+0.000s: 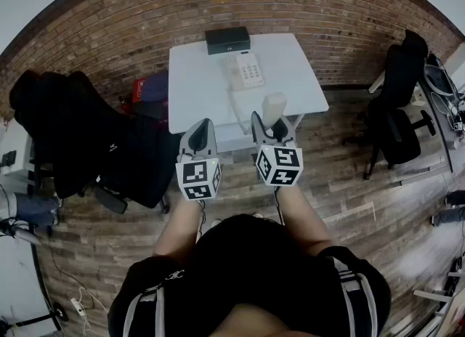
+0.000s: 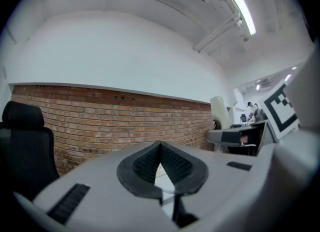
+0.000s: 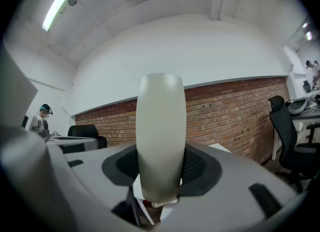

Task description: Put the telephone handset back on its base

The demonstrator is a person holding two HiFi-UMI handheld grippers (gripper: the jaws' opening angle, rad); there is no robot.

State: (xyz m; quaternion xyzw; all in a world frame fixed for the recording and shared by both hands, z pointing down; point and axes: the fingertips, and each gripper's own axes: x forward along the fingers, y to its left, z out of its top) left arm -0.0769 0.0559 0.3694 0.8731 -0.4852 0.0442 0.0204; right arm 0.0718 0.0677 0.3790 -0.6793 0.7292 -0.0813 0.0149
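Note:
The cream telephone handset (image 3: pixel 160 136) stands upright between the jaws of my right gripper (image 1: pixel 271 126), whose pads press on both of its sides. In the head view the handset (image 1: pixel 274 107) is held above the near edge of the white table (image 1: pixel 196 81). The phone base (image 1: pixel 245 71), cream with a keypad, lies further back on the table, apart from the handset. A thin cord runs from the base toward the handset. My left gripper (image 1: pixel 197 136) hovers beside the right one at the table's near edge, its pads (image 2: pixel 150 162) together with nothing between them.
A black box (image 1: pixel 227 40) sits at the table's far edge against the brick wall. A chair draped in dark clothing (image 1: pixel 80 136) stands to the left, and a black office chair (image 1: pixel 396 110) to the right beside another desk. The floor is wood.

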